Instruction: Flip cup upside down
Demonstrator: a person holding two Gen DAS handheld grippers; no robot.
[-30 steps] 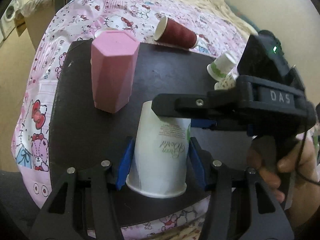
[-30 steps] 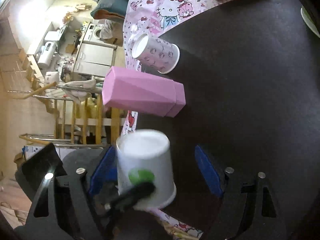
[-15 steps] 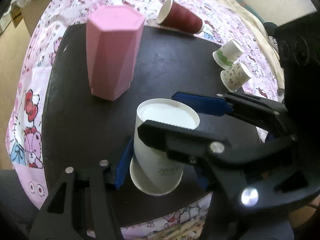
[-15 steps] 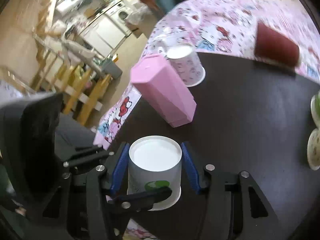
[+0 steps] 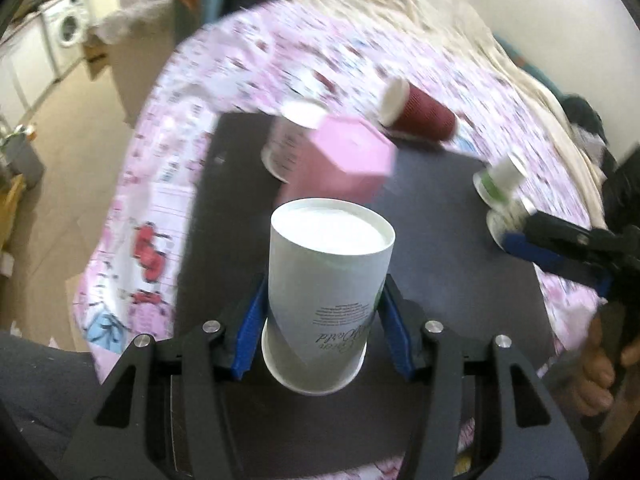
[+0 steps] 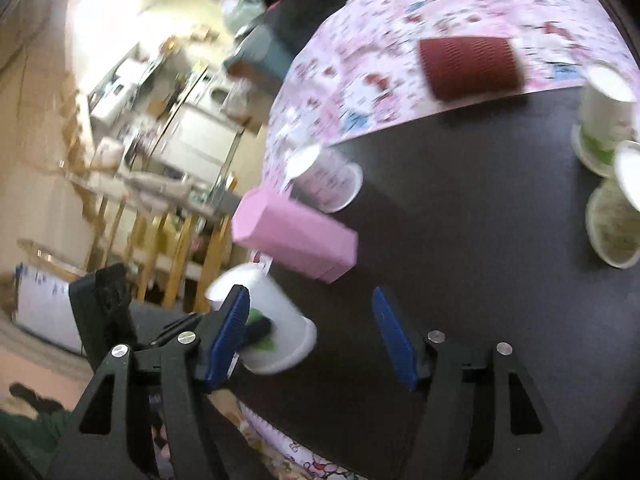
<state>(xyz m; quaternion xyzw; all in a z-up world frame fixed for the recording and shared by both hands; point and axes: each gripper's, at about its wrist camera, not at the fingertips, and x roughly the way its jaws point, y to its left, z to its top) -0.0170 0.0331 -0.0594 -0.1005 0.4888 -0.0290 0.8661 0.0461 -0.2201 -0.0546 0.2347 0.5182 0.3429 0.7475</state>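
My left gripper (image 5: 324, 320) clamps the cup (image 5: 326, 280), a smooth white paper cone with a rolled rim and grey script. It stands upside down, flat base up, rim on the mat (image 5: 432, 248), both blue pads pressed to its sides. The mat is matte black, laid over a glossy pink cartoon-print cloth (image 5: 168, 160). Behind the cup stands a pink faceted block (image 5: 348, 156), hexagonal on top. A ribbed maroon cup (image 5: 420, 116) lies on its side beyond it. Two small paper cups (image 5: 500, 184) sit inverted at the right edge, blurred.

My right gripper (image 6: 312, 332) is opening, nothing between its pads; the cup shows just left of its left pad (image 6: 228, 332).

Half a second ago those pads closed around the cup from above. Now they have come off it and lifted away to the right. The cup has stayed inverted in my left grip.
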